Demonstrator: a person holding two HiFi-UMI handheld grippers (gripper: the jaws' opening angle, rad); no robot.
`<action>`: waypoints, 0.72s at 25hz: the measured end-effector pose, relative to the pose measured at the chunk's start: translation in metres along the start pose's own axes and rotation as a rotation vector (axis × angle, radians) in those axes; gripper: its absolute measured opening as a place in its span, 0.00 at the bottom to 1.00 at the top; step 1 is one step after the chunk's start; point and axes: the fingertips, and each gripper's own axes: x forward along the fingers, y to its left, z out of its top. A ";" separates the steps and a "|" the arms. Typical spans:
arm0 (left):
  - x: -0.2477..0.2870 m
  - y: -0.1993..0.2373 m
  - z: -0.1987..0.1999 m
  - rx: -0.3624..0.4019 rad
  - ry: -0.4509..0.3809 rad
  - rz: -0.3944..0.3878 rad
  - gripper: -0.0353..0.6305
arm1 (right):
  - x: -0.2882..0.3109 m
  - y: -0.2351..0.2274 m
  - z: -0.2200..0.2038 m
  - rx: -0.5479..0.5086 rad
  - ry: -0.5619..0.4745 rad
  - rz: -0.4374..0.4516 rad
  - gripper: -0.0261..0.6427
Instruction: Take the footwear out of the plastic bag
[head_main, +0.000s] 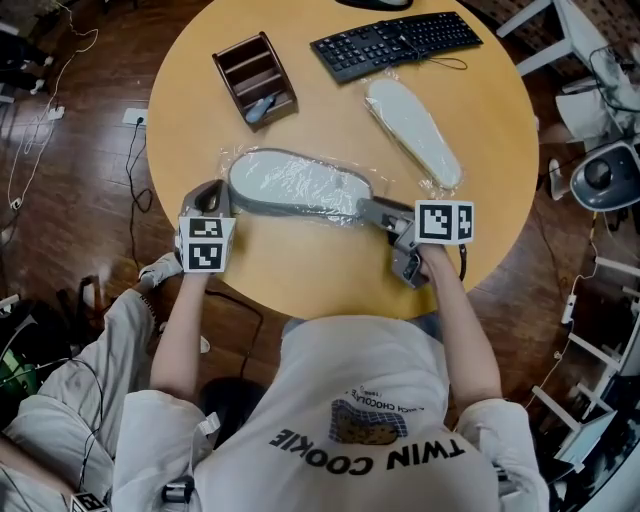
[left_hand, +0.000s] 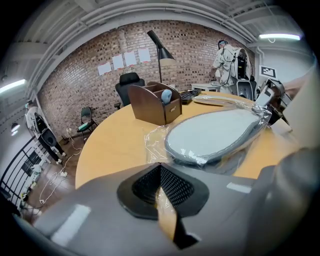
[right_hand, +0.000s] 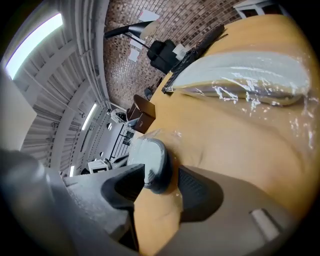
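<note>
A flat grey slipper (head_main: 300, 185) lies wrapped in a clear plastic bag (head_main: 232, 158) on the near side of the tabletop (head_main: 330, 275). The left claw (head_main: 212, 193) pinches the bag's loose film, which only the left gripper view shows. The right claw (head_main: 375, 210) is spread, with the slipper's rounded end between its pads. The head view shows the claws at opposite ends.

Round wooden table (head_main: 300, 270), black keyboard (head_main: 395, 42), brown desk organizer (head_main: 255, 75), grey bagged slipper (head_main: 300, 185), white bagged slipper (head_main: 415, 125)

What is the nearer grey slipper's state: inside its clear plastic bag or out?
Inside: the clear plastic bag wraps the grey flat slipper end to end.
</note>
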 end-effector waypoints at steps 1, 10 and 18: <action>-0.001 0.000 0.000 0.000 0.000 0.000 0.05 | 0.001 0.001 0.000 0.007 0.010 0.013 0.34; 0.000 -0.002 0.002 0.011 0.003 0.012 0.05 | 0.006 0.003 -0.006 -0.025 0.054 0.012 0.22; 0.000 0.000 -0.002 0.028 0.017 0.036 0.05 | -0.011 0.000 -0.007 -0.095 -0.012 -0.059 0.20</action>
